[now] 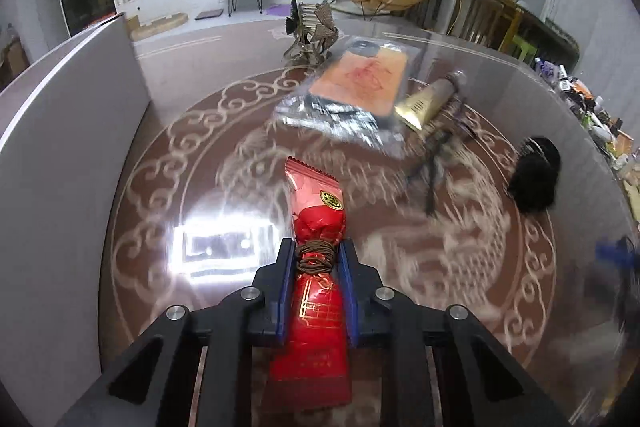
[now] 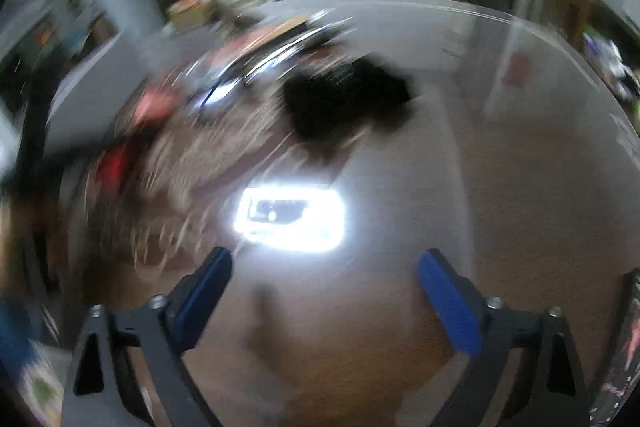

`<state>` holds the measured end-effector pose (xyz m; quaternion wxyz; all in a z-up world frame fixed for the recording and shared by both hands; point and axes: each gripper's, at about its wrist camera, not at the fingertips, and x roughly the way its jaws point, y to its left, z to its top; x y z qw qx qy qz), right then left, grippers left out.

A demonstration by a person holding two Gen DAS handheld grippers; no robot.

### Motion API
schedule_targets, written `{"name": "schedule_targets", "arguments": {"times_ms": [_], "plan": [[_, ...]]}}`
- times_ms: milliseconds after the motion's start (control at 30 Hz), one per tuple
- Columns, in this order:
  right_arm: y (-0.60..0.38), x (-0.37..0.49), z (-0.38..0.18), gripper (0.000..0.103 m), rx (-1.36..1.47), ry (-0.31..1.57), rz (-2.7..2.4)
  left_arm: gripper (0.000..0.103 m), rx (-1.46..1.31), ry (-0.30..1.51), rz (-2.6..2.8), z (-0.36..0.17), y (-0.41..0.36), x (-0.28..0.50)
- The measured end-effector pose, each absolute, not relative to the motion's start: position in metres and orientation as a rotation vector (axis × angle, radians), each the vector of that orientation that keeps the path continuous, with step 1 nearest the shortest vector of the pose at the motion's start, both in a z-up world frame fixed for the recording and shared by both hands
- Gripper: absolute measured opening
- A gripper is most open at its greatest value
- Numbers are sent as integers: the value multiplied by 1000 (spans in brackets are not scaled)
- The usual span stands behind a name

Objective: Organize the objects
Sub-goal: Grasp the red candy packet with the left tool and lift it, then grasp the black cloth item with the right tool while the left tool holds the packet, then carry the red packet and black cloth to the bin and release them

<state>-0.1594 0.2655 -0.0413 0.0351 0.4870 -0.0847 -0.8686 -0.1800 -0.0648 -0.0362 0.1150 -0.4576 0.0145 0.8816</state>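
The left gripper pinches the red packet at six o'clock, the right gripper gapes empty, while the foil pouch, gold tube and black object toward one o'clock seem unsorted.

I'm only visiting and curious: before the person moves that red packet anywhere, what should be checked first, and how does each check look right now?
1. Left tool gripping the red packet: ok, both pads press its tied waist.
2. Packet clear of the table: cannot tell.
3. Right tool free for another item: ok, its jaws stand wide with nothing between them.
4. Black object reachable ahead of the right tool: ok, though the view is blurred.
5. Silver-wrapped flat pack and gold tube clear of the packet: ok, both lie farther back.
6. Where the packet should go: cannot tell.
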Motion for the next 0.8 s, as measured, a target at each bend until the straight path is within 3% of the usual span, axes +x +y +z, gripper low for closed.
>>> {"name": "schedule_targets", "arguments": {"times_ms": [100,267,333,367,800], "plan": [[281,-210,-31,87,1529,-478,-2654,21,-1319,25,2593,-36,-65,-154],[270,-272,-52,83,1656,-612,-2600,21,-1311,13,2603,-38,-66,-128],[257,-271,-48,61,1627,-421,-2691,21,-1308,-21,2601,-38,-69,-121],[252,-266,-51,45,1614,-353,-2685,21,-1302,-31,2602,-36,-69,-117],[220,-141,9,42,1390,-294,-2562,21,-1093,-334,2596,31,-115,-48]]}}
